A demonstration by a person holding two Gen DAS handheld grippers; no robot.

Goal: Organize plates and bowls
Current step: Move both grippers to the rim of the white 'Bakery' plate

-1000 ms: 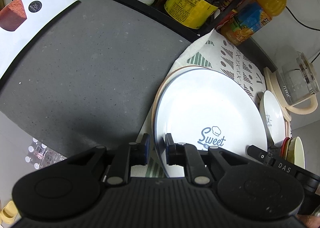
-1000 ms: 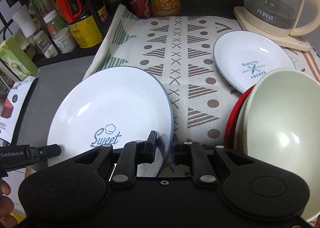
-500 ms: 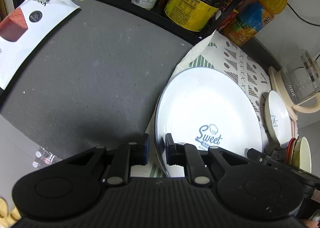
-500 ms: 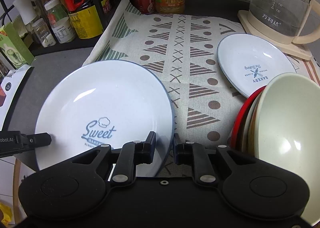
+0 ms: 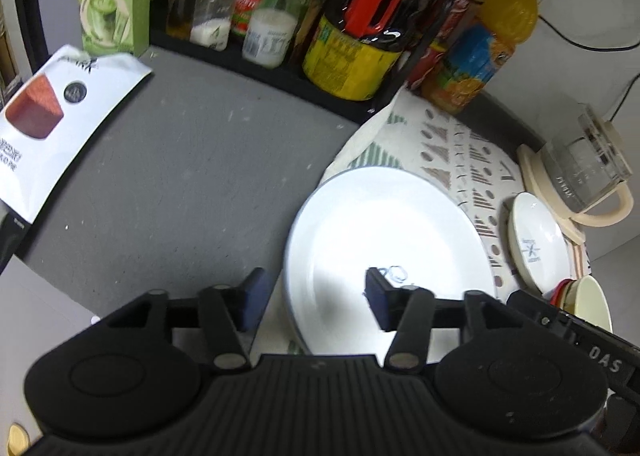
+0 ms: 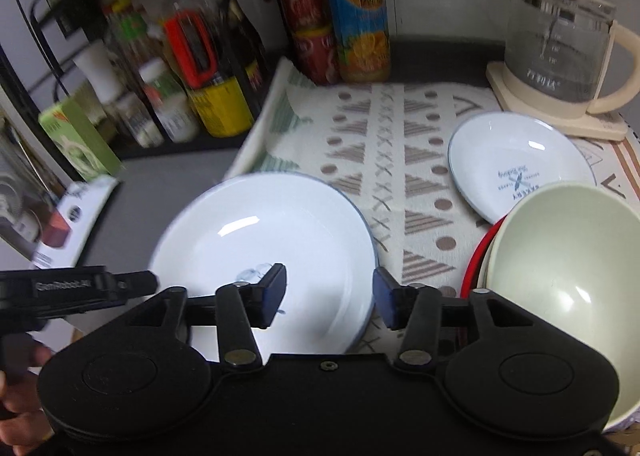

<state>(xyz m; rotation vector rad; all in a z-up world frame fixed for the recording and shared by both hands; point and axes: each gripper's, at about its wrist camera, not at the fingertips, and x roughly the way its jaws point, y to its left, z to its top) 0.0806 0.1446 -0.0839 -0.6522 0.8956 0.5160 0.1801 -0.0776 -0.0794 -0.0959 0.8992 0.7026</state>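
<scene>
Big plate point(image 6: 260, 232): white, blue-rimmed, glossy, flat on patterned cloth point(image 6: 400, 160)
Left gripper point(image 5: 314, 298): jaws just opening, off the rim
Right gripper point(image 6: 330, 296): jaws just opening, empty

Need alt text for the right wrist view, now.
Open right hand-held gripper, jaws just opened, hangs over the near rim of a large white plate on a patterned cloth. A small plate and stacked bowls sit right.

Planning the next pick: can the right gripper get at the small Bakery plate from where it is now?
Probably yes. The right gripper is open and holds nothing, and the small plate lies uncovered on the patterned cloth. The stacked bowls crowd its near edge.
</scene>
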